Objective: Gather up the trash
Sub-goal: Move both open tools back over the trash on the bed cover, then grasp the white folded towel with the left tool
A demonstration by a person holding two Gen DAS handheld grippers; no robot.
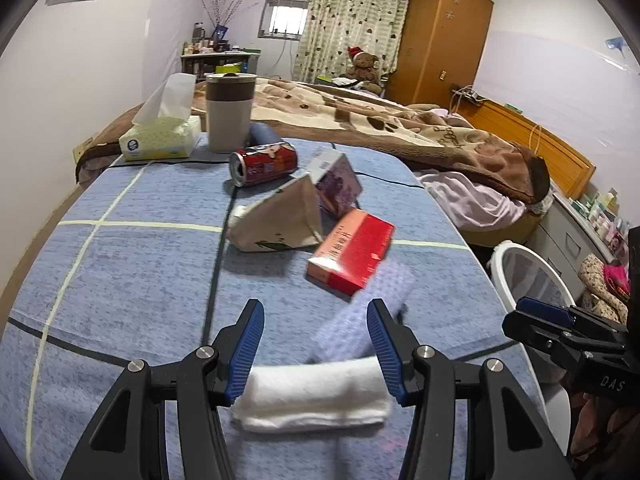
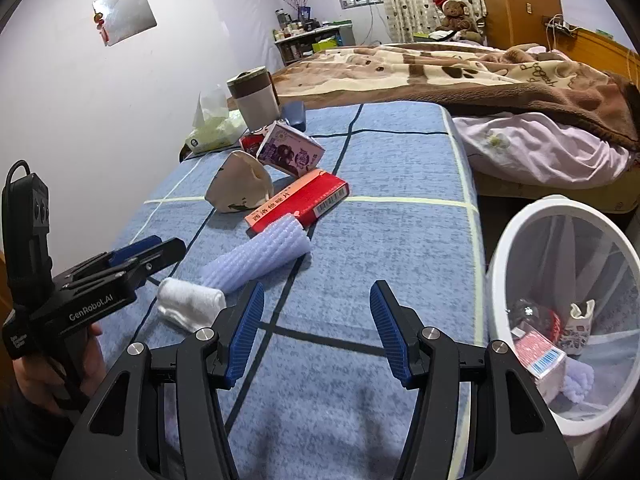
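Trash lies on a blue checked table: a white rolled cloth, a pale lilac foam roll, a red box, a crumpled beige paper bag, a purple carton and a red can. My left gripper is open, its fingers on either side of the white cloth. My right gripper is open and empty over bare table, right of the foam roll.
A white bin with trash inside stands right of the table. A tissue box, a lidded cup and a blue object stand at the far end. A bed lies beyond.
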